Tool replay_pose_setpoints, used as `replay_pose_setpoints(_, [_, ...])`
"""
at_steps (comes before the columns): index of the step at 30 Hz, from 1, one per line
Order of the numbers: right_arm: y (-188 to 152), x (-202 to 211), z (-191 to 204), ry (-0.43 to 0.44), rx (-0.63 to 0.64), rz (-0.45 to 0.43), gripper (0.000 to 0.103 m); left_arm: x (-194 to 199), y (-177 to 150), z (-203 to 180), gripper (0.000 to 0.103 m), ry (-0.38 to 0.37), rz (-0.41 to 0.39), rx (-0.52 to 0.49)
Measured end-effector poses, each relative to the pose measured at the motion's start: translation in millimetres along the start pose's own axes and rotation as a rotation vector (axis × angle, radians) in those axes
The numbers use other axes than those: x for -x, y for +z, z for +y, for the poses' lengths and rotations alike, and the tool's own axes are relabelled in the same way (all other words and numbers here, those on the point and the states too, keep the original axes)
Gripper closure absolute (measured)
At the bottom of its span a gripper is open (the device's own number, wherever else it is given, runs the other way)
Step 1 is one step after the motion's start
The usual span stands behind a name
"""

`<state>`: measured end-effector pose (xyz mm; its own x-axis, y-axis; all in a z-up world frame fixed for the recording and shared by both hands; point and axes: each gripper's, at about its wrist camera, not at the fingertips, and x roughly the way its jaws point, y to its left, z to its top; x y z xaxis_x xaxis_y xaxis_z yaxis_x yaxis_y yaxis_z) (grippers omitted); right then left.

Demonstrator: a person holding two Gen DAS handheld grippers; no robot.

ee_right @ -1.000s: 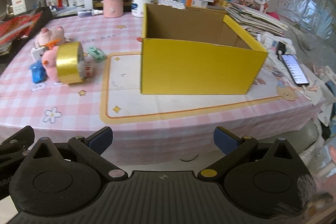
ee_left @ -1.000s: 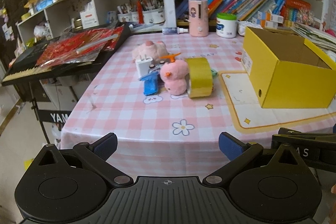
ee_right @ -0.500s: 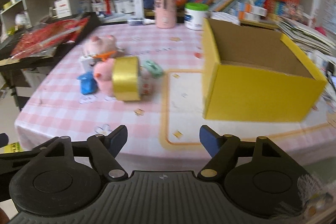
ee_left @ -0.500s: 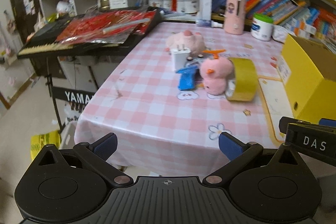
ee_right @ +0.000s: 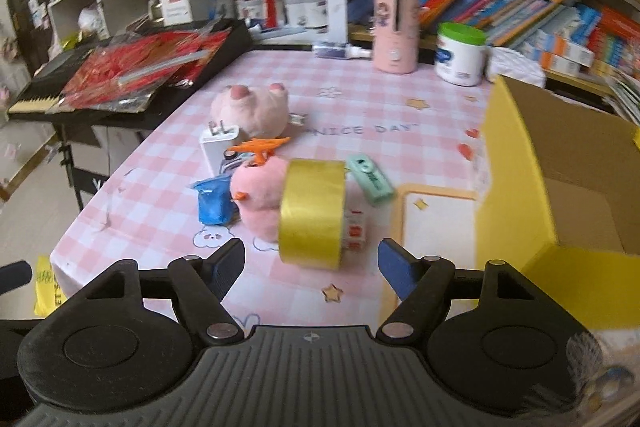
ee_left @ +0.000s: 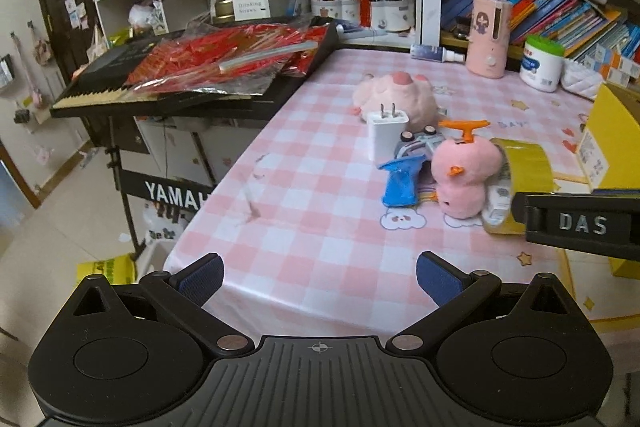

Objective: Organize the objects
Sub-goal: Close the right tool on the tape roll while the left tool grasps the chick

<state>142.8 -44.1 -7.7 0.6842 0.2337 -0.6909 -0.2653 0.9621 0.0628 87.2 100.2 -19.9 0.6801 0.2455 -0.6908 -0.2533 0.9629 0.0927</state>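
Both grippers are held with fingers parted and nothing between them: the right gripper (ee_right: pixel 311 267) just short of the gold tape roll (ee_right: pixel 312 213), the left gripper (ee_left: pixel 318 277) over bare tabletop (ee_left: pixel 320 227). The roll, standing on edge straight ahead of the right fingers, is best straddled across its width. The yellow box (ee_right: pixel 516 187), right of the fingers, is judged the destination.

My claws' pads (ee_left: pixel 202 277) are blue on black arms. The tabletop (ee_left: pixel 320 227) is pink-and-white check with stars. On it: a gold tape roll (ee_right: pixel 314 213), pink plush (ee_right: pixel 260 195), blue packet (ee_right: pixel 214 201), white charger (ee_right: pixel 220 143), mint eraser (ee_right: pixel 370 179), yellow box (ee_right: pixel 516 187).
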Motion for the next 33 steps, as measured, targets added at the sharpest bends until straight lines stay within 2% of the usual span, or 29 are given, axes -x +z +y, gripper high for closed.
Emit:
replay_pose_setpoints(5, [8.7,-21.7,4.8,0.011,0.057,0.023,0.031,-6.6,5.8,-3.8,0.0,0.009,-0.01,-0.024])
replay_pose_setpoints(8, [14.5,-34.5,4.9,0.017,0.073,0.041,0.041,-10.8,8.9,-5.5,0.0,-0.009,-0.006,-0.023])
replay_pose_setpoints(11, [21.4,-45.3,0.7,0.028,0.078,0.064,0.061,-14.5,13.1,-6.2,0.0,-0.044,-0.006,-0.006])
replay_pose_setpoints(14, [31.6,-45.9,-11.5,0.073,0.04,0.052,0.062,-18.6,18.2,-12.2,0.001,-0.087,-0.012,-0.021])
replay_pose_setpoints(19, [52.7,-33.9,-37.5,0.163,-0.065,-0.038,0.066,-30.1,26.5,-33.8,0.002,-0.132,-0.004,-0.094])
replay_pose_setpoints(21, [61.3,-30.4,-52.3,0.198,-0.135,-0.058,0.067,-35.6,30.3,-42.3,0.007,-0.166,0.002,-0.105])
replay_pose_setpoints(24, [73.2,-23.4,-71.6,0.222,-0.198,-0.097,0.067,-45.3,36.8,-54.9,0.017,-0.214,0.013,-0.12])
replay_pose_setpoints(29, [88.4,-12.7,-91.9,0.229,-0.225,-0.165,0.067,-61.0,48.8,-86.6,0.018,-0.282,0.005,-0.182])
replay_pose_setpoints(31, [91.8,-10.7,-97.4,0.229,-0.216,-0.181,0.067,-67.8,53.9,-100.9,0.02,-0.286,-0.011,-0.227])
replay_pose_setpoints(33, [93.8,-10.6,-103.6,0.239,-0.216,-0.181,0.067,-78.0,59.8,-112.8,0.028,-0.281,-0.011,-0.266])
